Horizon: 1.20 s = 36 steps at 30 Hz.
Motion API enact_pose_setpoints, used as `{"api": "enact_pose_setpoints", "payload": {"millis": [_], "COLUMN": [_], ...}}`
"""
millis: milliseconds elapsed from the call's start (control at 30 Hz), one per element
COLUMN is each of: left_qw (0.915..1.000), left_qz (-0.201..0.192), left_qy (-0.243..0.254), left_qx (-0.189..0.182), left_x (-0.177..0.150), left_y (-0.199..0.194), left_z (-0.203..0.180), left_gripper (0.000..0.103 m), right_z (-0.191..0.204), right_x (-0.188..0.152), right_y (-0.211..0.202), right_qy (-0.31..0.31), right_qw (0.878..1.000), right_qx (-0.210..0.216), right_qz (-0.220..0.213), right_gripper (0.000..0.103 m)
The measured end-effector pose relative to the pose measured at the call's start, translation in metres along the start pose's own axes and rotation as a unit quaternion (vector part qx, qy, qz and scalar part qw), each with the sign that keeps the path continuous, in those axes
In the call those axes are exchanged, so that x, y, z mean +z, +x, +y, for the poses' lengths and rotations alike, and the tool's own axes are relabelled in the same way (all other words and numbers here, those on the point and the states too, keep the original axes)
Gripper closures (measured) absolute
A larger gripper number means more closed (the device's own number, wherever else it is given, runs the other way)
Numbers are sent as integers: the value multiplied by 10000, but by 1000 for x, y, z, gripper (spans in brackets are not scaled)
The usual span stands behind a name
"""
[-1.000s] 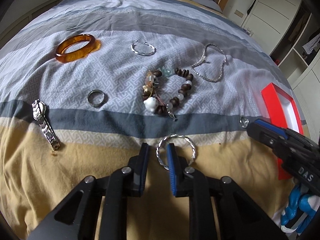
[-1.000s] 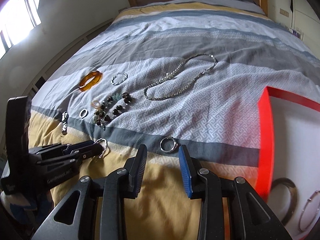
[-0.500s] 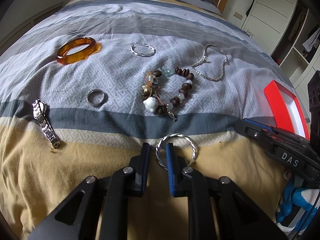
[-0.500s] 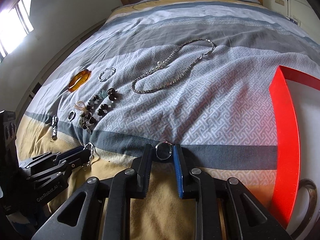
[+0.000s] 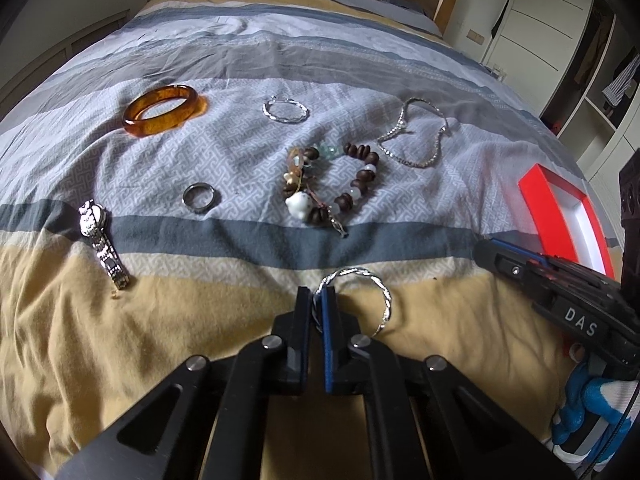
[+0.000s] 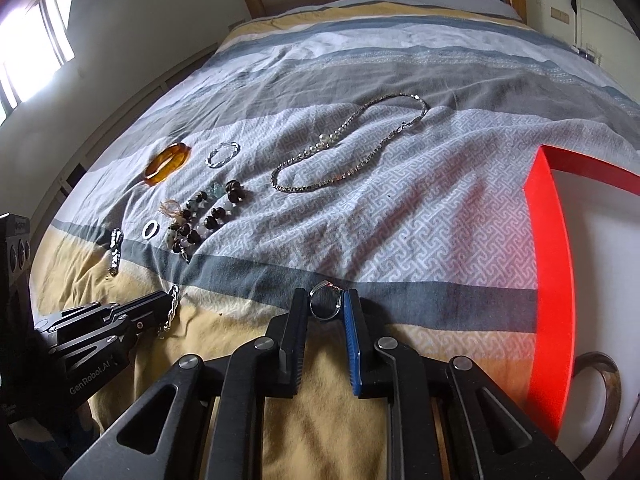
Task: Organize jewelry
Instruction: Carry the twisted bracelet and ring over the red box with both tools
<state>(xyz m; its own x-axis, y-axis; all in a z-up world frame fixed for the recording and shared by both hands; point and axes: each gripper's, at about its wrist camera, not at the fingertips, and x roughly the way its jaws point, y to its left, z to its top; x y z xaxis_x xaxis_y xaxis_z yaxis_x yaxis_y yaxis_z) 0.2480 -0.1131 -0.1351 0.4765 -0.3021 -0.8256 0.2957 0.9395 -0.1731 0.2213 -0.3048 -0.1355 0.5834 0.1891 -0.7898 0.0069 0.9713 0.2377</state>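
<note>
Closest in, the left gripper point(image 5: 319, 312) has just squeezed its jaws together on the near-left edge of a twisted silver bangle point(image 5: 374, 294) that's lying on the yellow band of the striped bedspread point(image 5: 240, 152), pads pinched tight on the wire. Over on the other side the right gripper point(image 6: 327, 308) has been closing too, and now it's got a small silver ring point(image 6: 325, 302) caught between its pads right where yellow meets the dark grey stripe. Just to its right sits the red tray point(image 6: 552, 280) with a white inside, a couple of bangles already in it. A bit further up the bed there's a silver watch point(image 5: 102, 244), a plain ring point(image 5: 200, 198) and a brown beaded bracelet point(image 5: 332, 190). Beyond those, an amber bangle point(image 5: 162, 114), another twisted silver hoop point(image 5: 285, 110) and a long silver chain necklace point(image 6: 352, 148), all loose on the grey-white pattern.
</note>
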Motion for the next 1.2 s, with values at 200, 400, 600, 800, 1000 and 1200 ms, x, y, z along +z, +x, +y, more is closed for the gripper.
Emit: {"api": "enact_pose_setpoints", "payload": {"millis": [200,400,600,800,1000,1200], "left_qw": [10000,9998,9992,9972,9933,9856], "left_qz": [-36,-174,-340,-447,-378,-181], "left_qy": [-35,51,215,531,908,1384], "left_qx": [-26,4,-39,-269,-614,-955], "left_x": [-2,-3,0,4,11,10], "left_y": [-13,-40,-68,-85,-75,-52], "left_z": [-4,-15,-40,-92,-157,-219], "left_gripper": [99,99,99,99,99,99], "right_z": [1,5,-6,-40,-98,-150], "right_x": [1,0,-7,-17,-28,-45], "right_y": [-18,-50,-87,-126,-148,-156], "right_qy": [53,57,124,288,543,735], "right_qw": [9999,9992,9980,9961,9936,9913], "right_qx": [73,161,142,-50,-474,-834], "right_qz": [-141,-367,-601,-830,-874,-710], "right_gripper": [85,85,85,85,85,85]}}
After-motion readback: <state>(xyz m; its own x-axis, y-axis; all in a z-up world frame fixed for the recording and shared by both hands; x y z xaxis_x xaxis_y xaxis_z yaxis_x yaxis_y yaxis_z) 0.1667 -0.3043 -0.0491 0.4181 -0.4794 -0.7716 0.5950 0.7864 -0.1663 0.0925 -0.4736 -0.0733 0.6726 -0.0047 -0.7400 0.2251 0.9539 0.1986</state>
